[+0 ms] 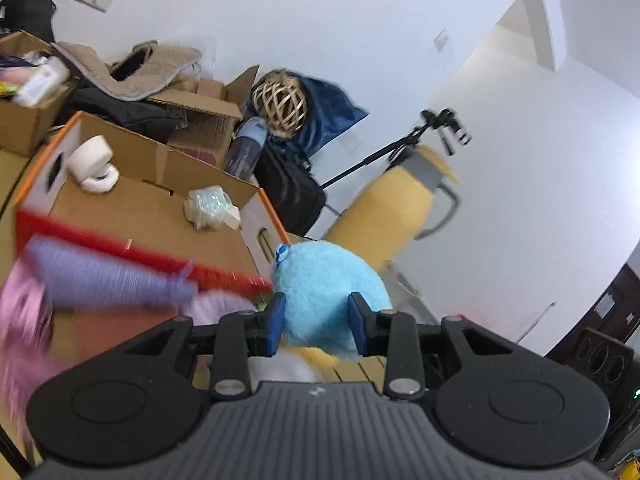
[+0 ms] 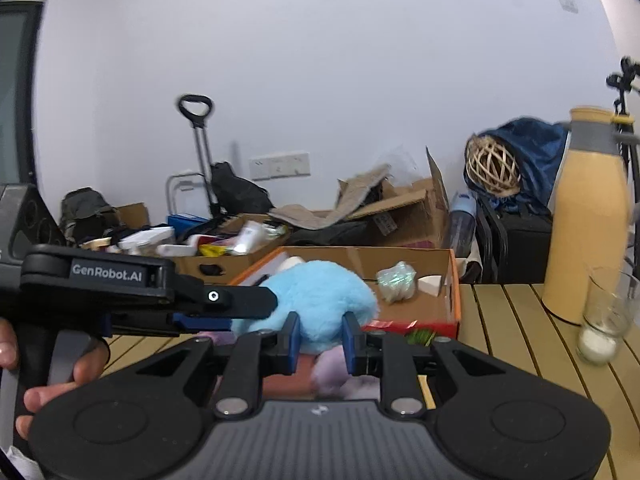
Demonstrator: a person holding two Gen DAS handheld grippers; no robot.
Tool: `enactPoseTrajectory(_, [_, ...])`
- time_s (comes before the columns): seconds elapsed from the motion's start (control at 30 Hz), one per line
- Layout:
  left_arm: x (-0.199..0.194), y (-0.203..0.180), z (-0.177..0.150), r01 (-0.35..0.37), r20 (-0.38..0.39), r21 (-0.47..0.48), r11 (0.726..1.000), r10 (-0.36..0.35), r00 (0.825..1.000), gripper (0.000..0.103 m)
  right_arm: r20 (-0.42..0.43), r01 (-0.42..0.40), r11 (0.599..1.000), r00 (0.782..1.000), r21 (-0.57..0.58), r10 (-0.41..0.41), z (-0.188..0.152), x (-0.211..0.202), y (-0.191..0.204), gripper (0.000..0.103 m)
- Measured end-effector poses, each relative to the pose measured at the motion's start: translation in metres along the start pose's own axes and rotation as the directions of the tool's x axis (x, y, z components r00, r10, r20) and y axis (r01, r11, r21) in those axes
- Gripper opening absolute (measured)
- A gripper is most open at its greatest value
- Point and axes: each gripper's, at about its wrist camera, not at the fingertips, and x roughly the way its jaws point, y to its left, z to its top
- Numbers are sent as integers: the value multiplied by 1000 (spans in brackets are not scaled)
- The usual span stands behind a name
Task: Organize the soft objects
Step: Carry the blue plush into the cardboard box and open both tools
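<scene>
A fluffy light-blue plush toy (image 1: pixel 324 280) hangs above the table beside the orange-rimmed cardboard box (image 1: pixel 120 248). My left gripper (image 1: pixel 317 320) is shut on it, and its blue pads sink into the fur. The right wrist view shows my right gripper (image 2: pixel 320 340) shut on the same plush toy (image 2: pixel 320 296) from the near side. There the left gripper (image 2: pixel 260 308) reaches in from the left, held by a person's hand (image 2: pixel 48 384). A blurred purple knitted piece (image 1: pixel 112 280) and pink fabric (image 1: pixel 24 320) lie left of the plush. A lilac soft thing (image 2: pixel 332 372) sits under it.
The box (image 2: pixel 454 300) holds white tape rolls (image 1: pixel 94 160) and a plastic-wrapped bundle (image 2: pixel 396 276). A tall yellow flask (image 2: pixel 588 220) and a glass (image 2: pixel 604 320) stand on the slatted wooden table (image 2: pixel 512 340) to the right. Cluttered cartons, bags and a tripod line the wall behind.
</scene>
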Motion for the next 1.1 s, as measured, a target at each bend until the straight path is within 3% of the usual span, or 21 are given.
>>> enactPoseTrajectory(0.13, [65, 18, 39, -50, -46, 29, 998, 52, 998, 34, -67, 34, 999, 997, 13, -33, 19, 69, -36, 21])
enactPoseTrajectory(0.27, [122, 45, 51, -89, -109, -2, 996, 88, 990, 32, -170, 62, 997, 984, 35, -56, 18, 126, -71, 21])
enactPoseTrajectory(0.43, [170, 63, 47, -151, -177, -4, 989, 148, 973, 32, -271, 127, 992, 954, -27, -129, 9, 169, -84, 21])
enactPoseTrajectory(0.57, [182, 67, 39, -182, -216, 7, 983, 180, 960, 33, -290, 138, 988, 945, -74, -154, 8, 172, -83, 21])
enactPoseTrajectory(0.7, [167, 60, 41, -193, -190, 24, 981, 194, 962, 39, -300, 136, 988, 942, -66, -150, 9, 164, -82, 23])
enactPoseTrajectory(0.77, [148, 50, 48, -186, -169, 42, 982, 190, 967, 39, -286, 140, 988, 946, -66, -153, 16, 154, -81, 35])
enactPoseTrajectory(0.83, [123, 36, 56, -180, -133, 84, 980, 190, 973, 40, -258, 143, 987, 953, -69, -156, 27, 137, -76, 35])
enactPoseTrajectory(0.93, [73, 19, 61, -184, -72, 143, 972, 196, 978, 53, -200, 137, 988, 968, -73, -149, 50, 100, -64, 39])
enactPoseTrajectory(1.0, [38, 11, 59, -242, -29, 199, 950, 253, 967, 55, -161, 133, 988, 976, -81, -145, 61, 73, -54, 50])
enactPoseTrajectory(1.03, [22, 8, 57, -285, 1, 227, 931, 292, 956, 56, -145, 136, 987, 978, -90, -148, 65, 60, -50, 58])
enactPoseTrajectory(1.1, [-13, 4, 54, -378, 74, 256, 890, 372, 925, 62, -120, 148, 984, 980, -102, -160, 67, 35, -42, 63])
